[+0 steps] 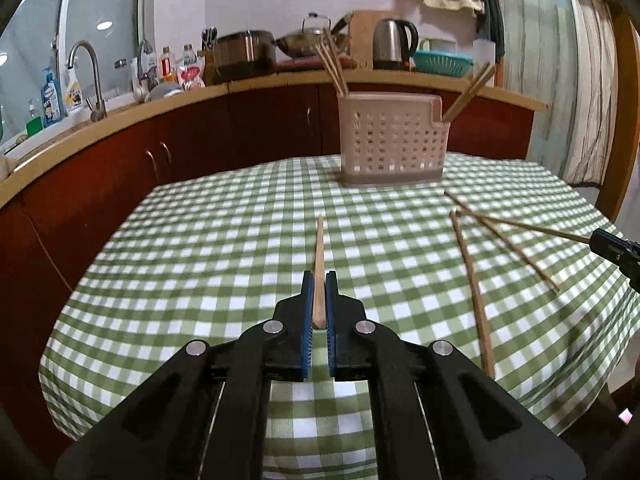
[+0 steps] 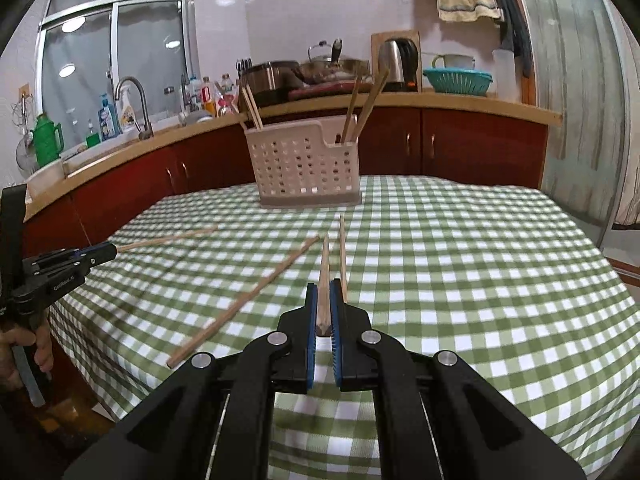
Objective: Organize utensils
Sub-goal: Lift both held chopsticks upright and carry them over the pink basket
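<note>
Left gripper (image 1: 319, 280): jaws closed onto a single chopstick (image 1: 319, 264), clamped between the blue pads (image 1: 307, 320). The stick projects straight ahead, over the green checked tablecloth (image 1: 200, 260). Whether its tip touches the cloth cannot be told.

Right gripper (image 2: 324, 292): jaws likewise closed on a second chopstick (image 2: 323, 276), which points forward from between the pads. In the left wrist view this gripper shows only at the right edge, its stick reaching in over the table.

Loose items: one chopstick (image 2: 342, 252) lies on the cloth just right of the right gripper's fingertips, running ahead and nearly parallel with the held stick. Another long chopstick (image 2: 244, 300) lies diagonally to the left of that gripper, between the two tools.

Utensil holder (image 1: 394, 140): perforated pale plastic, upright on the table, ahead of both grippers and well apart from them. Chopsticks stand in its left end (image 1: 332, 66) and in its lower right compartment (image 1: 468, 94), leaning outward.

Beyond the table: a counter (image 1: 260, 82) carrying a kettle (image 1: 394, 44), pots and bottles, with a tap (image 1: 86, 76) at the far left.

Nothing stands between either gripper and the holder.
</note>
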{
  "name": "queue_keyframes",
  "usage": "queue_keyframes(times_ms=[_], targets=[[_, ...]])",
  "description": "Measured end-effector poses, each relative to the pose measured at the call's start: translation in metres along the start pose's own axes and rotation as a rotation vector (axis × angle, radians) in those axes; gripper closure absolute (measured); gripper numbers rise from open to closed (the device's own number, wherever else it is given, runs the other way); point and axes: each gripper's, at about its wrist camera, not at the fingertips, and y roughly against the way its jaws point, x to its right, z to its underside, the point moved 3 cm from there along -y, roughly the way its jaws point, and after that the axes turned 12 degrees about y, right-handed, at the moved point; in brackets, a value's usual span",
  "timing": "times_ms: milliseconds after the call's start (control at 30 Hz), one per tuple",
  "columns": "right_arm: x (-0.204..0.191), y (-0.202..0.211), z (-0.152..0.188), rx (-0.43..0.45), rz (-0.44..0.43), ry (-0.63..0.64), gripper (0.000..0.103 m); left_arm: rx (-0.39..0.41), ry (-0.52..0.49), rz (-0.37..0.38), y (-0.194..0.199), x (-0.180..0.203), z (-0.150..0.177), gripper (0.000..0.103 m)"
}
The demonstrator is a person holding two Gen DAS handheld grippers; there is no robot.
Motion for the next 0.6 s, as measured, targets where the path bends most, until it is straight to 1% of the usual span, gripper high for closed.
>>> queue_keyframes(times_ms=[233, 500, 600], targets=[[-0.001, 0.013, -0.022, 0.06, 0.0, 0.005, 0.096, 0.068, 0.009, 0.024, 0.019, 0.004, -0.022, 0.097], [0.001, 0.025, -0.046, 0.119, 0.006, 0.016, 0.096, 0.121, 0.011, 0.06, 0.04, 0.011, -0.047, 0.097], [0.002, 0.029, -0.053, 0.133, 0.002, 0.022, 0.096, 0.132, 0.019, 0.084, 0.046, 0.013, -0.057, 0.097]])
